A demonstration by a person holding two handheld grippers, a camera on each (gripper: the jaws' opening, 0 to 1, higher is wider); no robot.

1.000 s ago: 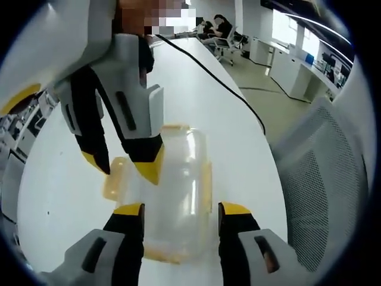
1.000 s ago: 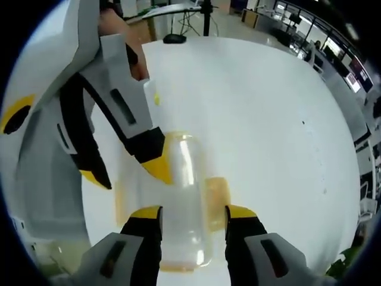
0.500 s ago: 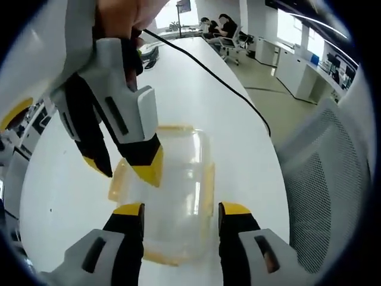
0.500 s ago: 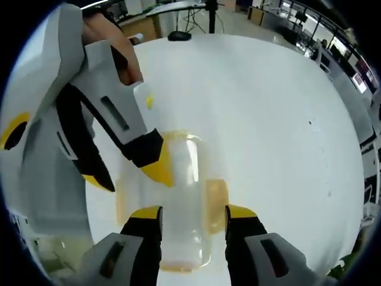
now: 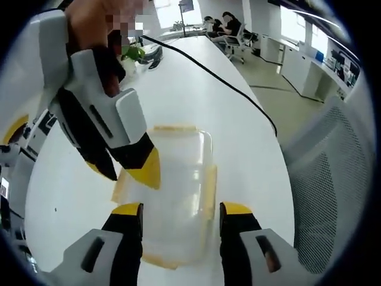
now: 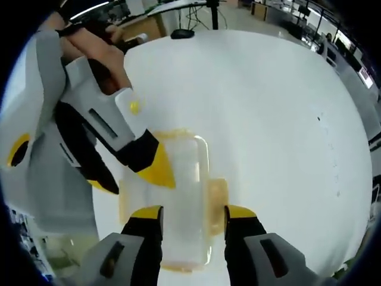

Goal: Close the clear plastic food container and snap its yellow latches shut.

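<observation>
Hovering over the shut container [image 5: 175, 190] on the table [image 5: 196, 89], both grippers [image 5: 181, 208] [image 6: 186, 210] gape empty; next, I judge, press a yellow latch [image 6: 216, 199] down

Container [image 5: 175, 196] sits on the table [image 5: 196, 95], between the left gripper's [image 5: 181, 210] 2 jaws. Right gripper [image 5: 132, 170] hangs over its left side. Cable [image 5: 238, 92] runs behind it, chair [image 5: 333, 179] off right.
</observation>
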